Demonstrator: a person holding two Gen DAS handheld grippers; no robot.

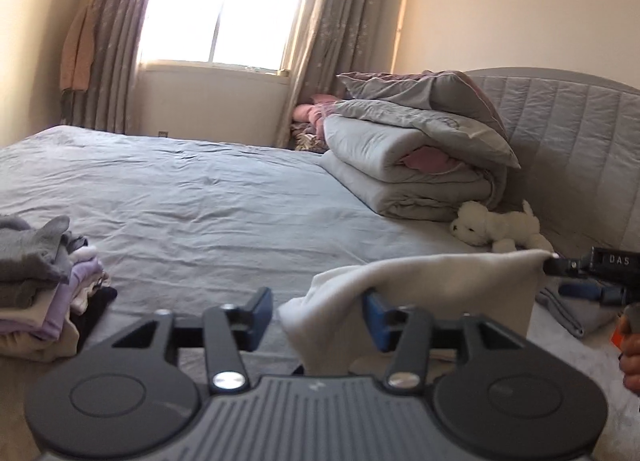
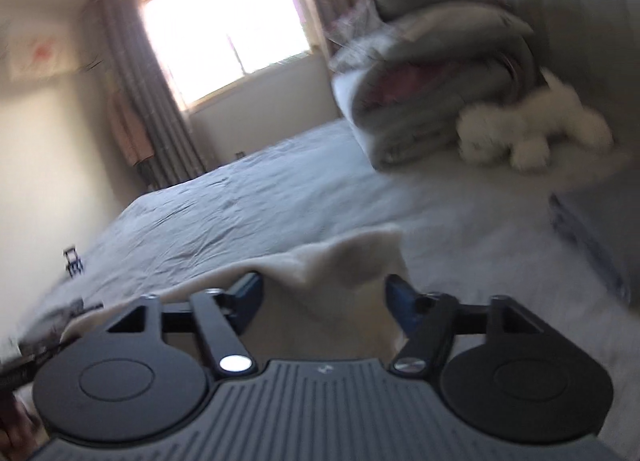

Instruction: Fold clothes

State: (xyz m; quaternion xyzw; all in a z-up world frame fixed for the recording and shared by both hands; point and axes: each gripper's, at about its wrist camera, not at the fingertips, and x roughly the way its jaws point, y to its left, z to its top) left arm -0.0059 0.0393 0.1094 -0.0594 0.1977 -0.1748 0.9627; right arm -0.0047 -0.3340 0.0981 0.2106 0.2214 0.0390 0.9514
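Your left gripper point(image 1: 318, 315) has its jaws about half open. A cream cloth point(image 1: 420, 285) hangs between your two grippers, above the bed point(image 1: 192, 197). In the left wrist view one end of the cloth drapes over the right blue pad point(image 1: 376, 319). The left pad stands clear of it, so nothing is pinched there.

Your right gripper point(image 2: 324, 293) has its jaws wide. In the right wrist view the cream cloth point(image 2: 340, 257) lies bunched between the two pads, and they do not press on it. That view is blurred. From the left wrist view you can see the right gripper point(image 1: 576, 273) at the far right, with the corner of the cloth touching its top finger.

A stack of folded clothes point(image 1: 44, 285) sits on the bed at the near left, with grey on top and purple below. A grey garment point(image 1: 568, 309) lies flat on the bed at the near right, under the right gripper.

Far to the right, a folded grey duvet point(image 1: 420, 149) is piled against the headboard point(image 1: 568, 141). A white fluffy toy dog point(image 1: 496, 227) lies just beside it. A bright window point(image 1: 228, 5) with curtains is at the far wall.
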